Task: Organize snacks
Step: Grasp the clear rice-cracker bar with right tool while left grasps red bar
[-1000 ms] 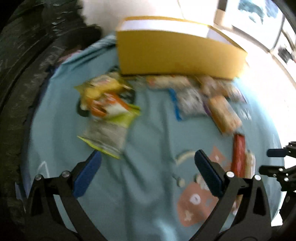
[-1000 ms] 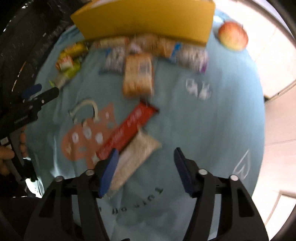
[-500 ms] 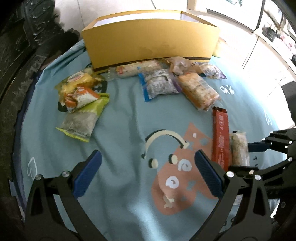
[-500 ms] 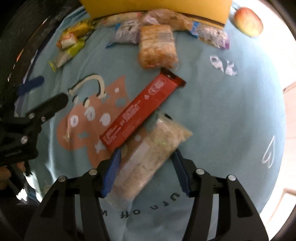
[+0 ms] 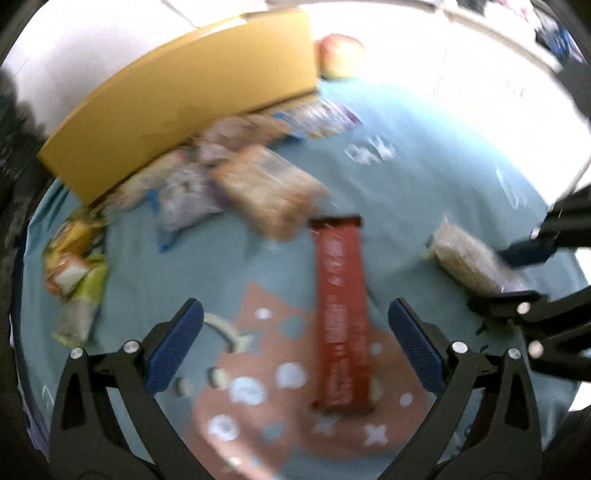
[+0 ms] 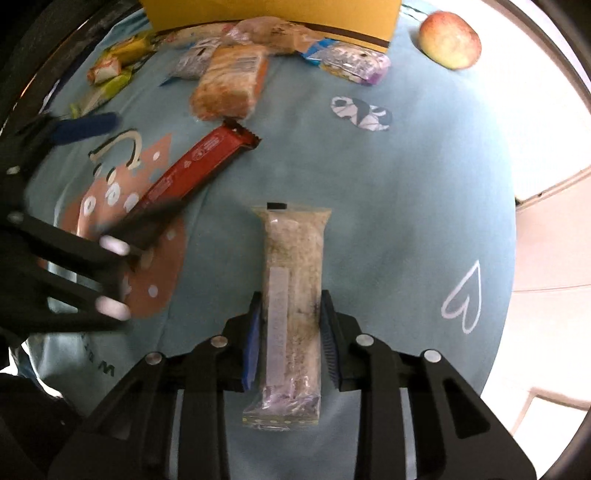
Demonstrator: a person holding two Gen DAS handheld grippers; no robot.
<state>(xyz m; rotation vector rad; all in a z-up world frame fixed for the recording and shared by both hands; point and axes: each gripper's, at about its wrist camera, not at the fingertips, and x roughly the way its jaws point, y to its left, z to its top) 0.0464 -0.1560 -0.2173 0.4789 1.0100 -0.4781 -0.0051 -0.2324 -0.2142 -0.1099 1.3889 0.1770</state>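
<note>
surface: blue cloth (image 6: 369, 177) | against yellow box (image 6: 266, 11): wrapped snacks (image 6: 229, 81) | right of box: apple (image 6: 450, 38) | before box: red bar (image 6: 199, 162)

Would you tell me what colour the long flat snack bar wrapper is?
Red, the long flat snack bar wrapper shows sharpest in the right wrist view.

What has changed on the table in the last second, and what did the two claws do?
The right claw has just been closing and now grips the pale snack bar, which has swung away from the red bar. The left claw, open, has moved over the red bar. The yellow box, apple and other snacks stayed put.
</note>
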